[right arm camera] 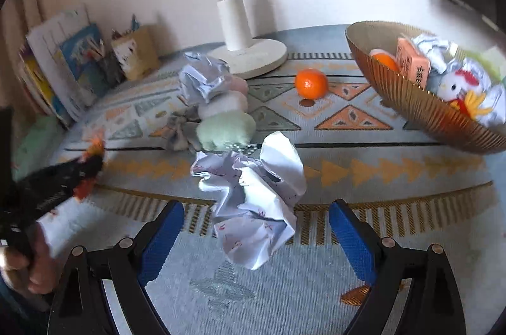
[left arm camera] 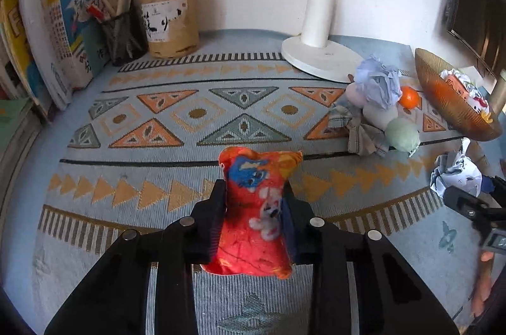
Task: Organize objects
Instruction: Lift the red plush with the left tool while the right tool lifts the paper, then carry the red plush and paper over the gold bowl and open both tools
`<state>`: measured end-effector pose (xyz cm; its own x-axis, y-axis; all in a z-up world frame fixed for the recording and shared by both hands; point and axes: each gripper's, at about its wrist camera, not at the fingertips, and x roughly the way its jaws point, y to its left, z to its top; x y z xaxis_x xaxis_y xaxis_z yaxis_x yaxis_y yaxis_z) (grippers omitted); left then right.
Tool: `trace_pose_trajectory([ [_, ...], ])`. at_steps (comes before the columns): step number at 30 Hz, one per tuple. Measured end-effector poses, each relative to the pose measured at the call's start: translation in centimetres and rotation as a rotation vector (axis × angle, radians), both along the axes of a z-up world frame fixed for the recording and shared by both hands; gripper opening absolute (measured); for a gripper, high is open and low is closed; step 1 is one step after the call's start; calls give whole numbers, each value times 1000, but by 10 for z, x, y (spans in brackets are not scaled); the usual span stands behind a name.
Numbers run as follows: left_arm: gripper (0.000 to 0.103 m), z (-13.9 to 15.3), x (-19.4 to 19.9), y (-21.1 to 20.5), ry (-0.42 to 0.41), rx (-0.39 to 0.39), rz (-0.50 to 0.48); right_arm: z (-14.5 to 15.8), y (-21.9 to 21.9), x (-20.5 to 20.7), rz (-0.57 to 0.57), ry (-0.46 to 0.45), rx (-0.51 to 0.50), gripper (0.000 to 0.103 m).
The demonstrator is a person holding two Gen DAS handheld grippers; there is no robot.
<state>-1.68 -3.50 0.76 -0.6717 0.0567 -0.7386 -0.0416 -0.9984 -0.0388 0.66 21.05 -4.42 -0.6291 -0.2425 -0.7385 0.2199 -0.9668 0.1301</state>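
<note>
Right now the right gripper (right arm camera: pixel 256 235) stands wide open around the crumpled white paper ball (right arm camera: pixel 253 195) on the worktop, while the left gripper (left arm camera: pixel 254 218) squeezes a red cloth pouch (left arm camera: pixel 256 208), farther from the ribbed brown bowl (right arm camera: pixel 411 101).

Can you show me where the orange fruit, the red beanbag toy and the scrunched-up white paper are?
orange fruit (right arm camera: pixel 311 83): right wrist view, middle of its peel.
red beanbag toy (left arm camera: pixel 256 208): left wrist view, its printed front.
scrunched-up white paper (right arm camera: pixel 256 202): right wrist view, centre of the wad.
</note>
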Motion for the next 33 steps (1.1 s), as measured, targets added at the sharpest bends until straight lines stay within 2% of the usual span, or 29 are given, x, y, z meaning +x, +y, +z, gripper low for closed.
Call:
trace_pose_trajectory([
  [1,29,0,2,0,3,3,4,-1,-1,-2,-9,-5,13,85],
  [2,29,0,2,-1,6,8,6,-1,0,-3,-7,-2,6,62],
  [3,29,0,3,-2,6,10,7,-1,1,-2,4,3,-10,50],
  [6,29,-2,2,3,3,-3,-7,3,-1,4,43,38,-14,50],
  [9,29,2,8,7,42,-20,-28,5,-9,12,108,61,-1,50],
  [11,29,5,14,8,74,-22,-34,6,-11,14,121,72,4,50],
  [13,29,5,12,5,64,-22,-20,7,-10,16,114,80,-7,50],
  [15,29,5,9,2,37,-11,1,11,-5,20,107,104,-34,50],
  [17,29,9,14,1,46,10,10,16,1,25,107,125,-59,50],
  [19,29,18,23,6,54,61,7,19,8,27,143,96,-113,50],
  [21,29,32,28,22,75,66,-10,23,17,27,178,46,-184,50],
  [22,29,40,28,33,88,60,-26,28,22,29,181,51,-189,50],
  [26,29,72,16,80,129,92,-112,68,61,34,128,138,-190,50],
  [29,29,92,-6,130,149,112,-198,100,110,29,33,208,-217,50],
  [33,29,106,-47,207,165,112,-309,124,178,-1,-142,231,-234,50],
])
